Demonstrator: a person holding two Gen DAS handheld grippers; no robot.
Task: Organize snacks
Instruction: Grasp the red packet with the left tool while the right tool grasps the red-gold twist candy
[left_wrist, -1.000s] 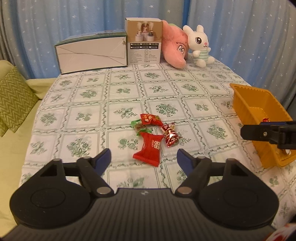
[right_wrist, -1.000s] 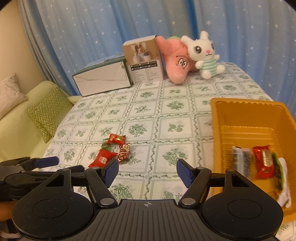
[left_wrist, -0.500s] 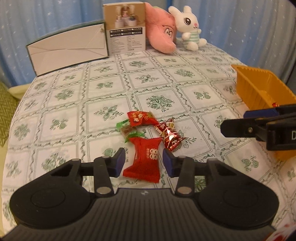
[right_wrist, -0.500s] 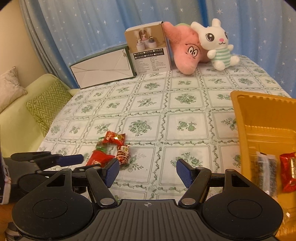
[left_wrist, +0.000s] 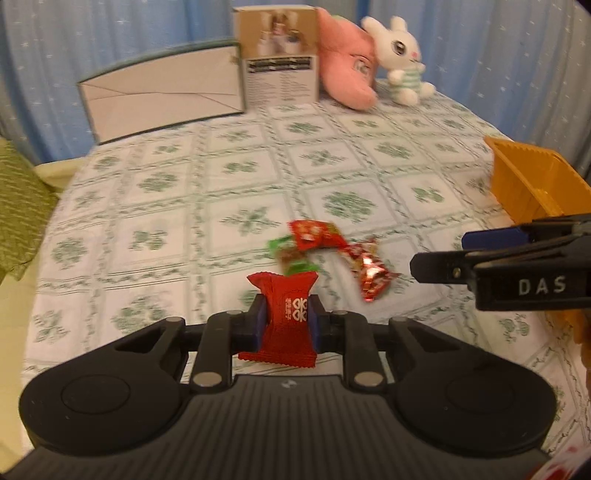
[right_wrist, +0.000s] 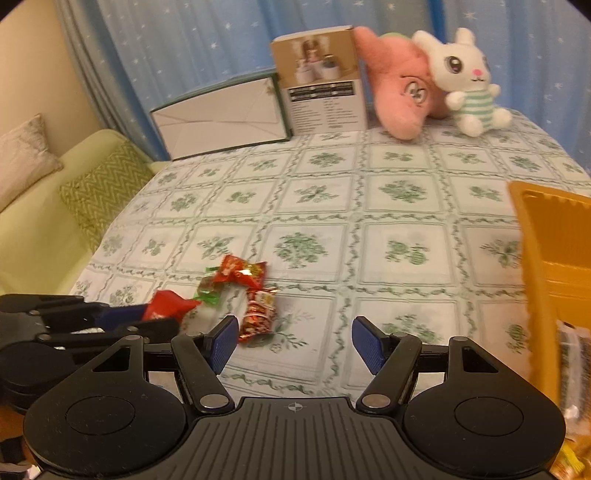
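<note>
Since a second ago your left gripper (left_wrist: 286, 321) has come down over the candy pile, and its jaws are closing with the red candy packet (left_wrist: 284, 317) pinched between the blue pads.

From your left wrist camera, the packet stands upright in that grip, just in front of the other wrapped candies (left_wrist: 325, 254), which lie loose on the green-patterned tablecloth (left_wrist: 229, 177). Your right gripper (left_wrist: 439, 251) reaches in from the right edge, near the pile but not touching it. The orange bin (left_wrist: 532, 181) sits well to the right of the pile.

From your right wrist camera, your right gripper (right_wrist: 291, 341) stands spread with nothing between its fingers, and a red foil candy (right_wrist: 258, 315) lies just beside its left pad (right_wrist: 223, 343). The left gripper (right_wrist: 129, 317) is to the pile's left, clamping the red packet (right_wrist: 166, 304). The bin's wall (right_wrist: 543, 266) is at the right edge.
</note>
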